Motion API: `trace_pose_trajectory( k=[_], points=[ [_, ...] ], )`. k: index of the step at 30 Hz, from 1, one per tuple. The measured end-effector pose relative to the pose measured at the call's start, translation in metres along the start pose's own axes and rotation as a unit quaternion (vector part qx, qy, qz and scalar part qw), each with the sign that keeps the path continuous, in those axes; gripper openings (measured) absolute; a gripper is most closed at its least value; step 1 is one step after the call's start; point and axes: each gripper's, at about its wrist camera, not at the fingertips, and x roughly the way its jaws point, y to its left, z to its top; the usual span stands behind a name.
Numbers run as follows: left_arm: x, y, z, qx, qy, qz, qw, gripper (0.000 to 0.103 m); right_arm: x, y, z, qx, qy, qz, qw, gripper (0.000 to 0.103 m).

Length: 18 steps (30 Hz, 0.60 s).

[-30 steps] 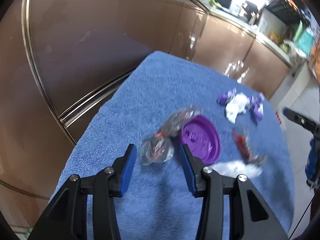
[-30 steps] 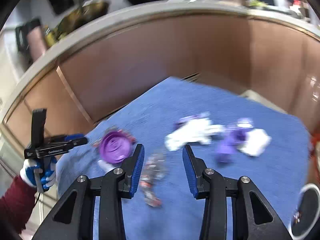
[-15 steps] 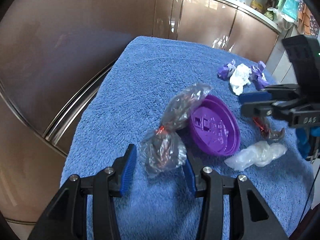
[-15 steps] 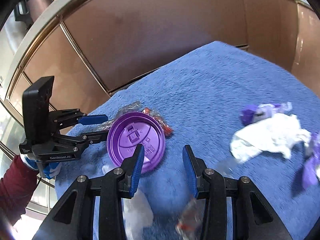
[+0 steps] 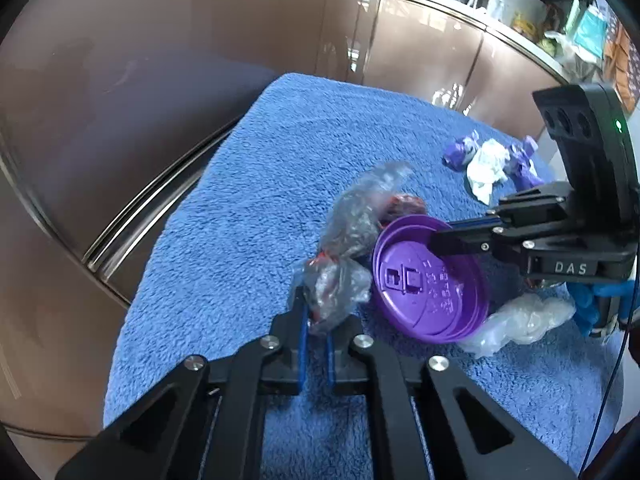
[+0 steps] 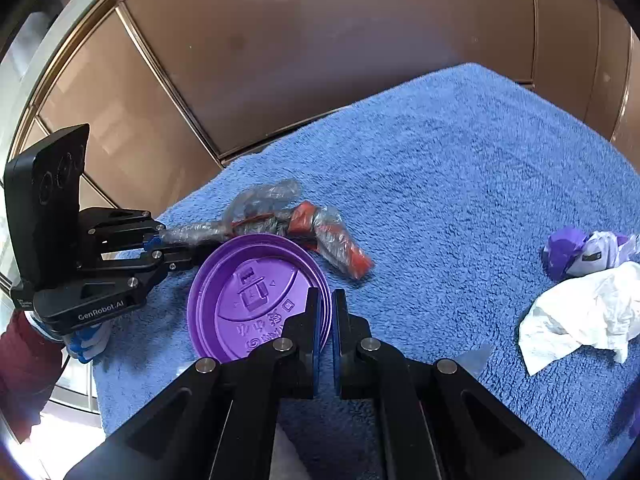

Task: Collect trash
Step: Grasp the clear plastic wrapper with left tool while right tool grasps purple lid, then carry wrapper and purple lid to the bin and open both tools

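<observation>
A crumpled clear plastic wrapper with red print (image 5: 352,240) lies on the blue towel (image 5: 240,208). My left gripper (image 5: 315,320) is shut on its near end; the same grip shows in the right wrist view (image 6: 160,236), with the wrapper (image 6: 280,216) stretching right. A purple cup lid (image 6: 248,300) leans against the wrapper. My right gripper (image 6: 325,312) is shut on the lid's rim; in the left wrist view it (image 5: 436,236) pinches the lid (image 5: 424,288) at its far edge.
A clear plastic wad (image 5: 520,320) lies right of the lid. White tissue (image 6: 580,316) and purple wrappers (image 6: 568,248) lie at the towel's right side. Brown cabinet doors (image 6: 320,60) stand close behind. The towel edge (image 6: 104,392) drops off near left.
Both grippers have closed: the left on the clear wrapper's end, the right on the purple lid's rim. The right gripper moved in toward the lid, which now tilts up.
</observation>
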Motion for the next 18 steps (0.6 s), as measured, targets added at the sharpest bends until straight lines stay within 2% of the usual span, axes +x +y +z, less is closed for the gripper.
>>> trace_pose_trajectory(
  k=[10,18],
  points=[
    [-0.047,-0.001,-0.007,-0.025,-0.038,0.014,0.9989,0.004,-0.052,0.013,0.002,0.013,-0.067,-0.021,0.997,0.004],
    [-0.094,-0.03,-0.008,-0.01,-0.068,0.016,0.9975,0.003,-0.126,0.012,-0.022,0.039,-0.135,-0.037,0.989,0.004]
  ],
)
